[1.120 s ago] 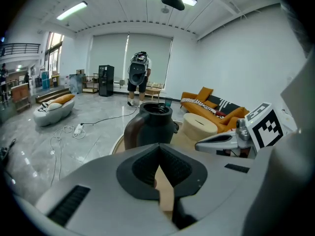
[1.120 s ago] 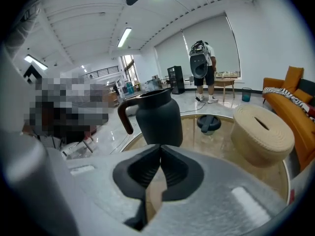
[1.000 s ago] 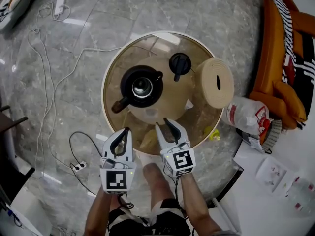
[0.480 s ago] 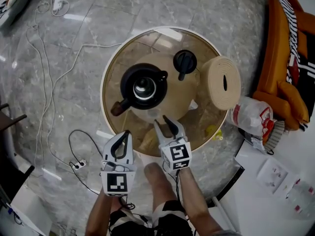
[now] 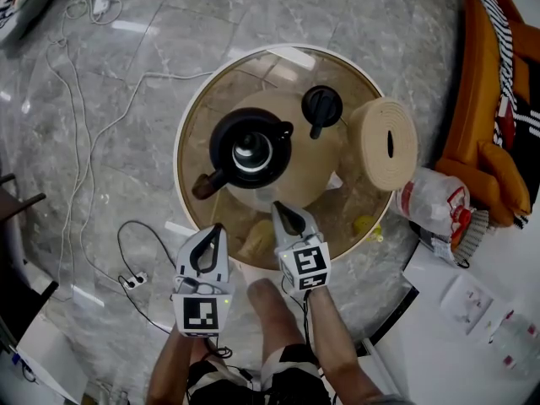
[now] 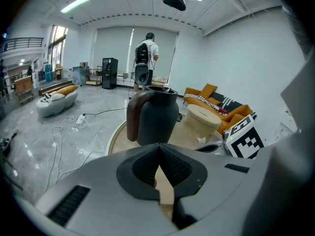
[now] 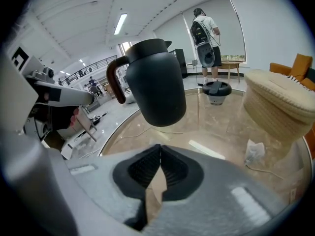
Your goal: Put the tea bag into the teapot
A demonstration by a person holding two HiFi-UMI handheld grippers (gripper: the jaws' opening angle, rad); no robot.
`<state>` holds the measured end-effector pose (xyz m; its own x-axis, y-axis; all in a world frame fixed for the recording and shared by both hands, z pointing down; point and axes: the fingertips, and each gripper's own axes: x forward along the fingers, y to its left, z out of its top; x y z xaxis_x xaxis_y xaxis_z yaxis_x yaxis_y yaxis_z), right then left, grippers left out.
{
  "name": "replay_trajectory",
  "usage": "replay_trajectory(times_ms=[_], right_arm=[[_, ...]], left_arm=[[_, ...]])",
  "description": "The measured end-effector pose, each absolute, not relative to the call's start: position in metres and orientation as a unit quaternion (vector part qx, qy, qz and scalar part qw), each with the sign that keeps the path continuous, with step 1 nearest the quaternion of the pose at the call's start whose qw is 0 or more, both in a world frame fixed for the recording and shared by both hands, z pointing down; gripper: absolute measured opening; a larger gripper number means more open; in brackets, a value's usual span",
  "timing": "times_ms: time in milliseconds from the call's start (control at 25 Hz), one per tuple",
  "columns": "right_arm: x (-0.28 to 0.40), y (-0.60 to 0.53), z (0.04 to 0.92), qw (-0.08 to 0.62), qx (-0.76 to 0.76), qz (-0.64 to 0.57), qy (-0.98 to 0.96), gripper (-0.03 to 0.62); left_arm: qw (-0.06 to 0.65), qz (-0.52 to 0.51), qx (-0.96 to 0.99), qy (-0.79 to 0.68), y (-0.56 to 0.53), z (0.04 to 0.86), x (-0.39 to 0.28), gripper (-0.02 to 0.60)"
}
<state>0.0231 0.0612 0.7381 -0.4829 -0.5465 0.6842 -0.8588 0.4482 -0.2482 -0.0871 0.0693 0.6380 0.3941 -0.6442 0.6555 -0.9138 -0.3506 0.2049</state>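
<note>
No text can be read; the red print on the plastic bag [image 5: 430,201] is too blurred.

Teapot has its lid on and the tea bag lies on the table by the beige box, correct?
No: the teapot is open; its lid lies on the table beside it, per the head view. The tea bag does lie by the beige box.

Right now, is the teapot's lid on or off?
Off: the teapot has its mouth open, and the black lid sits apart beside it.
</note>
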Motion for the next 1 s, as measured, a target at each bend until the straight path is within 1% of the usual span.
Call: replay_trajectory(times_ms=[440,600,880,1000], right_arm=[[0.024,0.062,0.698,0.251,0.443,0.280,-0.814,0.000],[0.026,0.059,0.670,0.238,0.452,0.272,-0.816,0.000],[0.028,0.047,0.606,0.201,0.479,0.249,-0.817,0.000],[0.027,0.039,0.573,0.181,0.489,0.232,-0.821,0.000]], left_arm=[[0.272,0.224,0.792,-0.498,0.065,0.613,-0.088,0.015],[0.247,0.227,0.804,-0.491,0.064,0.595,-0.090,0.015],[0.243,0.213,0.803,-0.500,0.060,0.556,-0.098,0.015],[0.205,0.218,0.820,-0.488,0.056,0.541,-0.099,0.015]])
